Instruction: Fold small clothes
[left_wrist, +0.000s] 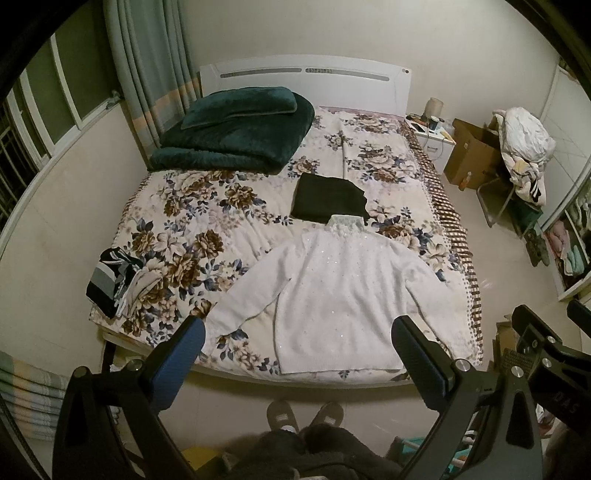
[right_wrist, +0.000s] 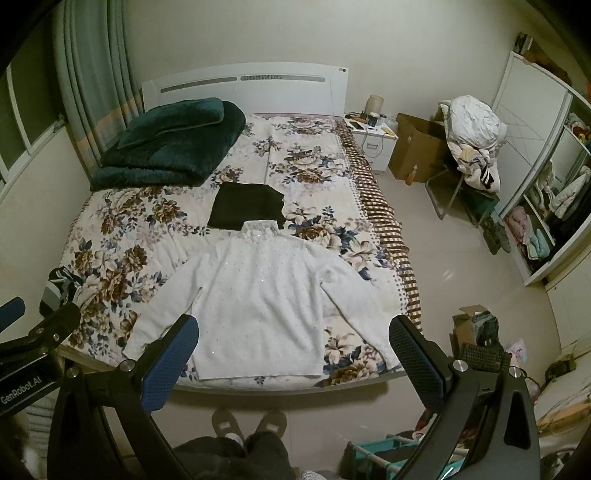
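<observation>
A white sequined sweater (left_wrist: 332, 291) lies flat on the floral bed (left_wrist: 184, 229), collar away from me, sleeves spread out; it also shows in the right wrist view (right_wrist: 255, 299). A folded black garment (left_wrist: 328, 199) lies just beyond its collar, also in the right wrist view (right_wrist: 247, 205). A heap of striped clothes (left_wrist: 114, 280) sits at the bed's left edge. My left gripper (left_wrist: 299, 332) is open and empty, held above the sweater's hem. My right gripper (right_wrist: 293, 330) is open and empty, also above the hem near the foot of the bed.
A folded dark green blanket (left_wrist: 236, 129) lies at the bed's far left by the headboard. A nightstand (right_wrist: 373, 136), a cardboard box (right_wrist: 417, 147) and a chair with laundry (right_wrist: 469, 147) stand to the right. My slippered feet (right_wrist: 251, 424) are at the bed's foot.
</observation>
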